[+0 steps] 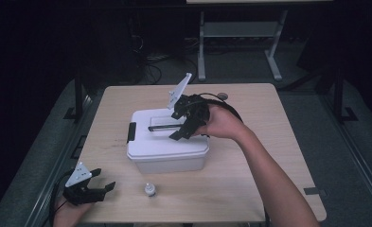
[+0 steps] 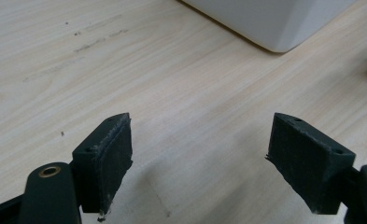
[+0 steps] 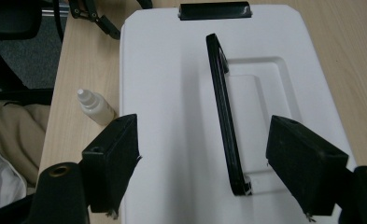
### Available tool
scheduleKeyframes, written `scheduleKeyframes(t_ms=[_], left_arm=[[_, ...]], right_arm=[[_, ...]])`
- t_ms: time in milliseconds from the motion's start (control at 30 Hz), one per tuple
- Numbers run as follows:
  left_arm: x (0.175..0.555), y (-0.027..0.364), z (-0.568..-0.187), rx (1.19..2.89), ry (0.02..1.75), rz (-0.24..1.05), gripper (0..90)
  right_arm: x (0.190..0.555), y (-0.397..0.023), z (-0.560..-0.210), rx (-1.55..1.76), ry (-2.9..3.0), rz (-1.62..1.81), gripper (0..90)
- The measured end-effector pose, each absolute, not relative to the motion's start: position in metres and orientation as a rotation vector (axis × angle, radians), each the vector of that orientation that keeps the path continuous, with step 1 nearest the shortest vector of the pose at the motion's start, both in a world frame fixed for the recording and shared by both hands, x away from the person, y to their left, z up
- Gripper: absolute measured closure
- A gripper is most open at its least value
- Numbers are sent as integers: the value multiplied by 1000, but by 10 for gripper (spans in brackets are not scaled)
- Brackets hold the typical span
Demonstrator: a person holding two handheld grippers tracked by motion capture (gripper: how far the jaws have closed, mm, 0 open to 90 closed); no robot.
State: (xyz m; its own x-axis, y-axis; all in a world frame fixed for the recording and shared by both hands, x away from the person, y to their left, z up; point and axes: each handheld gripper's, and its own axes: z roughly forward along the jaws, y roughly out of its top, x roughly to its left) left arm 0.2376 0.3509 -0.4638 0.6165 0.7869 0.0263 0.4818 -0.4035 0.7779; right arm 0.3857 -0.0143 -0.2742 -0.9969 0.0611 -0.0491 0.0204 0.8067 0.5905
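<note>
Box lid [image 3: 172,93], bottle [image 3: 95,106]: unlabelled

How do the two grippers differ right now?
The right gripper hangs over the white box, tilted down at its lid; the left gripper sits low at the table's near-left corner, away from the box. The right one's jaws straddle the black handle without touching it; the left one's have only bare tabletop between them. Both are open and hold nothing.
</note>
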Motion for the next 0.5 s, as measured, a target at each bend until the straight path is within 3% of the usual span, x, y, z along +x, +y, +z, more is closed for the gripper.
scheduleKeyframes(t_ms=[300, 500], left_arm=[[238, 351, -464, 2078, 991, 513, 217], [238, 350, -464, 2089, 988, 516, 217]], right_arm=[[393, 6, -284, 54, 2950, 933, 257], [398, 12, -289, 65, 2957, 894, 359]])
